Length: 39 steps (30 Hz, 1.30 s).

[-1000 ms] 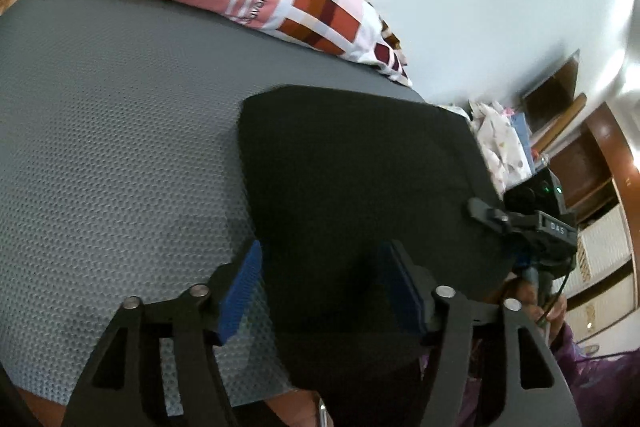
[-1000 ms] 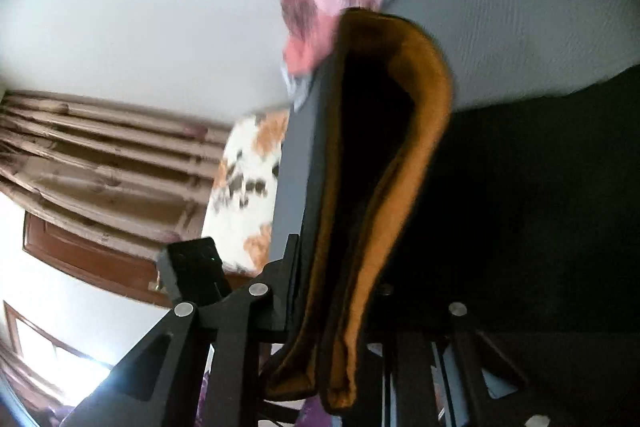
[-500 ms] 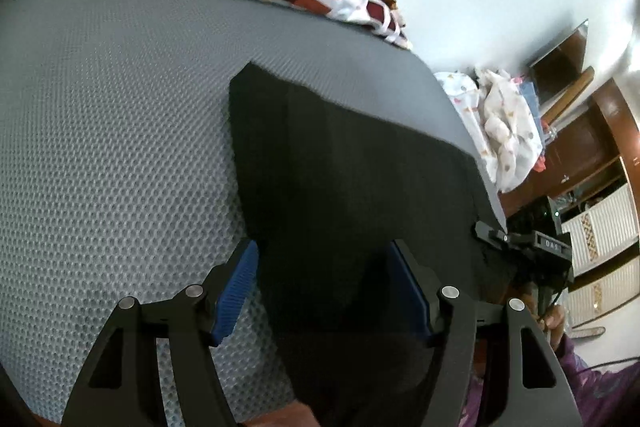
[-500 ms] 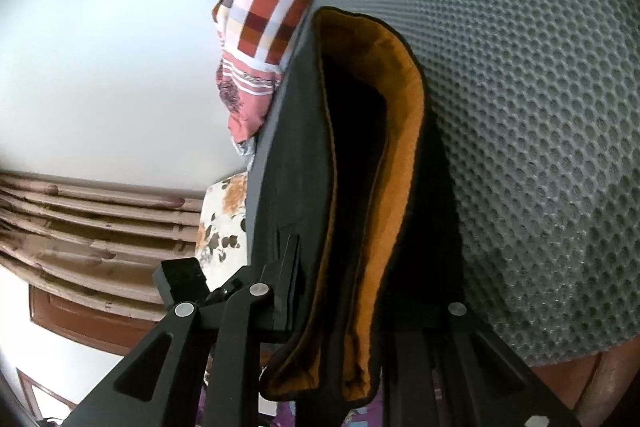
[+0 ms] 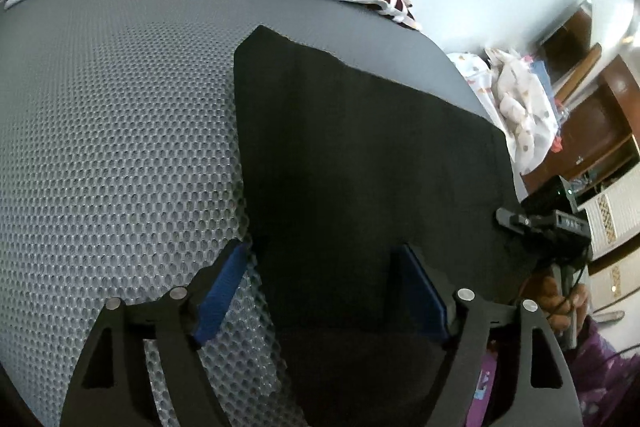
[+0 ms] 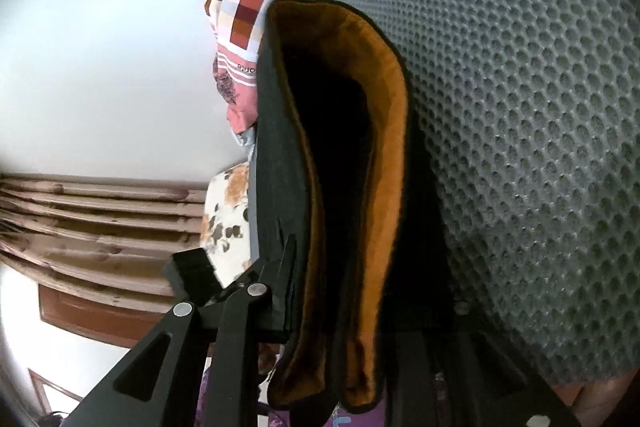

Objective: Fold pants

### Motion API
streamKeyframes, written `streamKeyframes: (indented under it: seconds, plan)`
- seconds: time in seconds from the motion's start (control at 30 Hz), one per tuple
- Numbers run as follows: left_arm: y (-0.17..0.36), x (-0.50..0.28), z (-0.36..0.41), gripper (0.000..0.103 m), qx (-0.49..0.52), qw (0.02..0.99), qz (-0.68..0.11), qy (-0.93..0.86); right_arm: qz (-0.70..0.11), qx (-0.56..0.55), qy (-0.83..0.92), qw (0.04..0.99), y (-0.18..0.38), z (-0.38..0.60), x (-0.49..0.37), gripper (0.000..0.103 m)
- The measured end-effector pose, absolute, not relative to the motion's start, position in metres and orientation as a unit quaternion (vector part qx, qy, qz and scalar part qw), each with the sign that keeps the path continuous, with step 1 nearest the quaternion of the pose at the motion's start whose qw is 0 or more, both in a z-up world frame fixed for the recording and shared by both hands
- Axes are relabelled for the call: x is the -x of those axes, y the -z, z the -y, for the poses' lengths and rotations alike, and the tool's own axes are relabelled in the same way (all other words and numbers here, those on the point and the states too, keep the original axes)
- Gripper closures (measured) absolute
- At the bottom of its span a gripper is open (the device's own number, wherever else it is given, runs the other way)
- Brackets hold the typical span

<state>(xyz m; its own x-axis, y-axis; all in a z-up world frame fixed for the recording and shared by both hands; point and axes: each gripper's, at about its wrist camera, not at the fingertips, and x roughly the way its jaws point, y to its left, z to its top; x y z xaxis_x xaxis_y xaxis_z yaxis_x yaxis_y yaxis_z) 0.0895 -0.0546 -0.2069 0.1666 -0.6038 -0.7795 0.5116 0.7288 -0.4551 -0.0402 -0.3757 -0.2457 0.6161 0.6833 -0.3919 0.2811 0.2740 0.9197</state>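
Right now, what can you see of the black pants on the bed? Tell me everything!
The black pants are dark, thick-looking cloth with an orange fuzzy lining. They lie folded on the grey honeycomb bed cover, flat and smooth in the left view. The left gripper straddles the near edge, its jaws opening, blue pads not pressing. The right gripper pinches the layered edge, where the lining shows, though its jaws are starting to open.
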Motion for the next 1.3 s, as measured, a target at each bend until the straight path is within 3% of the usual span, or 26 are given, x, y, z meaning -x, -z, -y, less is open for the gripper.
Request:
streamKeyframes:
  seconds: [0.13, 0.37, 0.6, 0.87, 0.93, 0.97, 1.2, 1.3]
  plan:
    - [0.206, -0.084, 0.062, 0.023, 0.011, 0.772, -0.519, 0.366, -0.396, -0.601, -0.141, 0.680, 0.242, 0.391, 0.049, 0.073]
    - [0.204, -0.084, 0.058, 0.022, 0.018, 0.776, -0.519, 0.358, -0.376, -0.630, -0.143, 0.664, 0.236, 0.411, 0.066, 0.048]
    - [0.189, -0.087, 0.044, 0.021, 0.029, 0.798, -0.503, 0.331, -0.347, -0.605, -0.094, 0.711, 0.207, 0.439, 0.108, 0.047]
    - [0.192, -0.086, 0.052, 0.021, 0.009, 0.797, -0.507, 0.328, -0.398, -0.561, -0.092, 0.720, 0.212, 0.420, 0.074, 0.046]
    - [0.191, -0.091, 0.046, 0.021, 0.020, 0.798, -0.509, 0.321, -0.413, -0.539, -0.097, 0.728, 0.213, 0.409, 0.059, 0.061]
    - [0.190, -0.094, 0.042, 0.022, 0.028, 0.798, -0.511, 0.319, -0.421, -0.528, -0.104, 0.730, 0.212, 0.403, 0.054, 0.087]
    - [0.183, -0.110, 0.027, 0.021, 0.062, 0.803, -0.510, 0.303, -0.434, -0.497, -0.101, 0.744, 0.202, 0.382, 0.042, 0.088]
    - [0.190, -0.111, 0.029, 0.021, 0.063, 0.793, -0.523, 0.306, -0.446, -0.522, -0.098, 0.721, 0.224, 0.391, 0.047, 0.088]
